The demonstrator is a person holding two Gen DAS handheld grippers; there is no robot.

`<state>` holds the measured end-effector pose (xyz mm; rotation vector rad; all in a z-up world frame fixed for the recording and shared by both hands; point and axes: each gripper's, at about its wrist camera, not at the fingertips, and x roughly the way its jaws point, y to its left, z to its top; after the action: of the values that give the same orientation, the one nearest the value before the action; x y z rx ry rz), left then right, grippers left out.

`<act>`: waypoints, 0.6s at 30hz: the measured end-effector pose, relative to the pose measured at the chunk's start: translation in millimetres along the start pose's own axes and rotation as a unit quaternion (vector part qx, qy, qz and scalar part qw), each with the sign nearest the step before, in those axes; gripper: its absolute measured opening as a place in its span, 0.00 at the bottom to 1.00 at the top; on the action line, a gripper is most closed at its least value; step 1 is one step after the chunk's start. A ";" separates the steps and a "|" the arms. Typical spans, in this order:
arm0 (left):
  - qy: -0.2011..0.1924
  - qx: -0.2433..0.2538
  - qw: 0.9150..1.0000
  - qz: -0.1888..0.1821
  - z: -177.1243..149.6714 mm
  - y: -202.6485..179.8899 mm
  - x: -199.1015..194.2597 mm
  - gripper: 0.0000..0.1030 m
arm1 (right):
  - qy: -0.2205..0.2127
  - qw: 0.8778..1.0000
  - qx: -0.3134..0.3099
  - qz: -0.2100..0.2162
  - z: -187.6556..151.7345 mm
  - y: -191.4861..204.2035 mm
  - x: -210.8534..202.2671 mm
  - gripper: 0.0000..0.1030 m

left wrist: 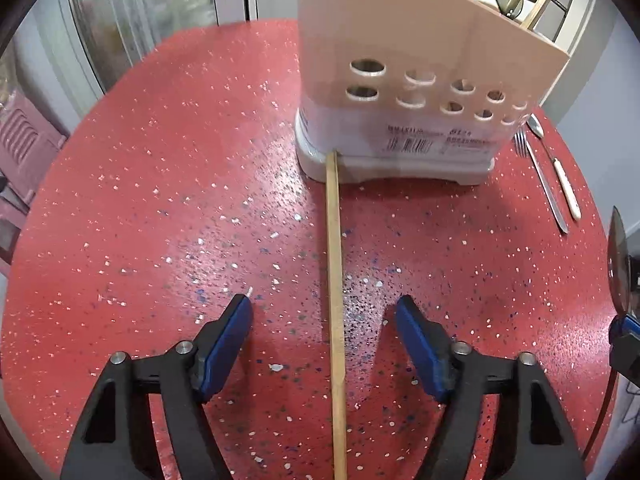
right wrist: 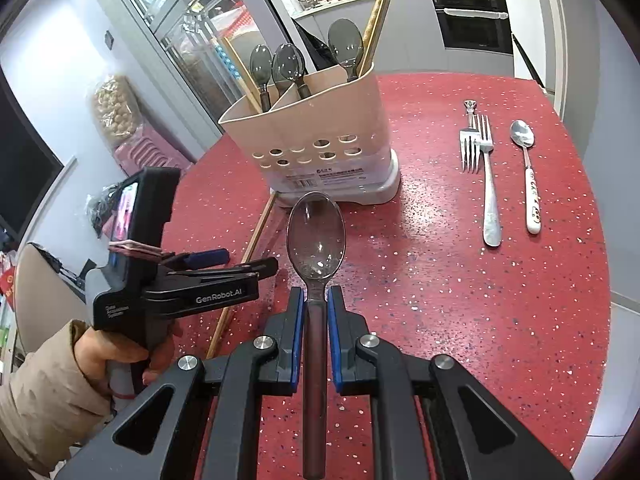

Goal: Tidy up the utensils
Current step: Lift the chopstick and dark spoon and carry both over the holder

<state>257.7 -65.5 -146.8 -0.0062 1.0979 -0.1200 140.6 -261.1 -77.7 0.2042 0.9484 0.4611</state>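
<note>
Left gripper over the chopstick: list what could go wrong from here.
1. The chopstick lies flat on the red table between the open left gripper; thin and low, it may roll or slip as the pads close.
2. Its far tip touches the caddy base, so a push forward could jam it or nudge the caddy.
3. The right gripper, shut on the dark spoon, sits close beside; the two could collide.

The table point(left wrist: 160, 200) is red, speckled white and blue. The caddy point(left wrist: 400, 40) is beige with a white base. The chopstick point(left wrist: 334, 260) is tan. The held spoon point(right wrist: 316, 232) is smoky grey. Gripper pads point(left wrist: 230, 344) are blue on black arms. The sleeve point(right wrist: 36, 412) is tan.
</note>
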 end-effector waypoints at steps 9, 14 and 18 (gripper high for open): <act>-0.043 0.001 0.998 -0.038 -3.1 5.9 -18.2 0.30 | -0.002 1.000 -0.004 -0.003 0.8 4.1 0.3 0.12; -0.092 -0.017 0.994 -0.052 -9.9 10.6 -44.4 0.30 | -0.006 1.000 -0.005 -0.007 3.1 5.5 -1.1 0.12; -0.124 -0.023 0.990 -0.061 -8.7 10.5 -66.2 0.30 | -0.012 1.000 -0.008 -0.011 8.2 8.1 -3.9 0.12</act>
<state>221.2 -48.0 -92.7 -0.1278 0.8518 -0.1988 143.1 -255.5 -67.2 0.1839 0.9230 0.4462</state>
